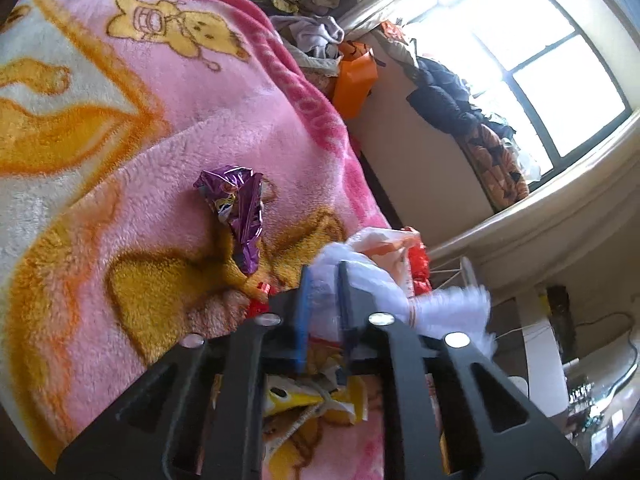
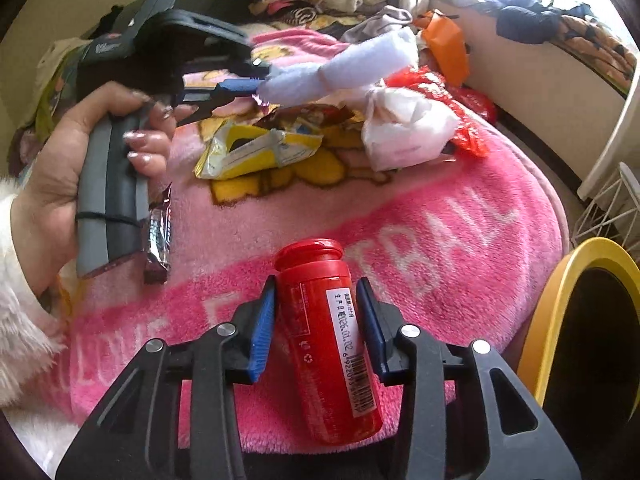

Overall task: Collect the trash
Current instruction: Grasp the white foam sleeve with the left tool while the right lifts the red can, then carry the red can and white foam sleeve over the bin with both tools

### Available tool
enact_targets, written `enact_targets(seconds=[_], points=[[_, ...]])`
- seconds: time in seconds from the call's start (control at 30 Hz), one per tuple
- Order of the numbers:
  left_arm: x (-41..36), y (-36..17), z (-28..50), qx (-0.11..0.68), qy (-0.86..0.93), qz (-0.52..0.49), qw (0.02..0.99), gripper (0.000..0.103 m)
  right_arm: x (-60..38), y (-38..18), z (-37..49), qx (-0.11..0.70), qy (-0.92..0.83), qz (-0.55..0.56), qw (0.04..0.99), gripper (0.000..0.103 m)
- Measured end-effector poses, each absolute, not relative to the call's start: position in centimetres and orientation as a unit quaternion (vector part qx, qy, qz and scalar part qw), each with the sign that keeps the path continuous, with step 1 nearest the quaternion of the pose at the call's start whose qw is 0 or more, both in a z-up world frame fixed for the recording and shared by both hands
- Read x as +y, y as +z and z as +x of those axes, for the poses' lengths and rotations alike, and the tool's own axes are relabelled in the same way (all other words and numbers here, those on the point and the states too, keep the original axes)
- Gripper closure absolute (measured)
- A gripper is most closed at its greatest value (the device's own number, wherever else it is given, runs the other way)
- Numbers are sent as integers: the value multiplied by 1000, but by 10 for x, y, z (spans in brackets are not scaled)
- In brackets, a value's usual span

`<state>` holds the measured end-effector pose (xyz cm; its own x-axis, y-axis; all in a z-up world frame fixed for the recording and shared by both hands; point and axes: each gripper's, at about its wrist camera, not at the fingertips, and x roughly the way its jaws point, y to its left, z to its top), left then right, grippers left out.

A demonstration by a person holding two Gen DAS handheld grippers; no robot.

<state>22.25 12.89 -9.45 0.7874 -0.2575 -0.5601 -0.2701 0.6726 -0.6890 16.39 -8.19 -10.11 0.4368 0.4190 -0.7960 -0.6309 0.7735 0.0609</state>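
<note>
Two grippers are at work over a fluffy pink blanket [image 2: 400, 208] printed with yellow cartoon bears and pale lettering, spread on a bed. Our right gripper [image 2: 316, 312] has its blue pads on either side of a red plastic bottle [image 2: 320, 336] with a red cap and a white barcode label; the bottle lies on the blanket with its cap pointing away from us, and both pads look pressed to its sides, the jaws partly apart around its width. Just right of it we see the yellow rim of a round dark-mouthed bin [image 2: 560, 304].

Our left gripper [image 1: 323, 300] is nearly closed, its blue pads pinching a crumpled white tissue [image 1: 440, 304] that juts out beyond the fingertips. From the right wrist view, the person's bare hand [image 2: 80, 152] wraps the grey handle, a fuzzy white sleeve [image 2: 16, 300] at the wrist, and the gripper reaches level across the blanket toward the litter heap.

That heap lies mid-blanket: a torn yellow snack packet [image 2: 256, 148], a white plastic bag [image 2: 404, 128] and a red plastic bag [image 2: 460, 120]. A crinkled purple foil wrapper [image 1: 240, 212] rests apart on the blanket, and a dark foil wrapper [image 2: 158, 240] lies beside the handle.
</note>
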Motion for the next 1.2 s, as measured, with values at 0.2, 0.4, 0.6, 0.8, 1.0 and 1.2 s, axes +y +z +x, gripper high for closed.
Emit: enact_targets(seconds=[0.2, 0.4, 0.6, 0.8, 1.0, 1.2], points=[[120, -75, 203, 303, -13, -391, 869, 98, -94, -95, 155, 414, 300, -105, 853, 66], [113, -55, 175, 285, -19, -367, 885, 99, -98, -89, 141, 396, 302, -95, 862, 67], [109, -38, 150, 267, -13, -336, 903, 99, -104, -79, 136, 381, 310, -71, 868, 68], [105, -21, 130, 248, -10, -307, 919, 99, -108, -64, 132, 356, 319, -47, 877, 70], [101, -4, 117, 229, -10, -287, 930, 99, -111, -51, 126, 330, 323, -31, 886, 70], [93, 8, 112, 218, -19, -276, 936, 99, -119, -38, 122, 304, 316, -14, 898, 70]])
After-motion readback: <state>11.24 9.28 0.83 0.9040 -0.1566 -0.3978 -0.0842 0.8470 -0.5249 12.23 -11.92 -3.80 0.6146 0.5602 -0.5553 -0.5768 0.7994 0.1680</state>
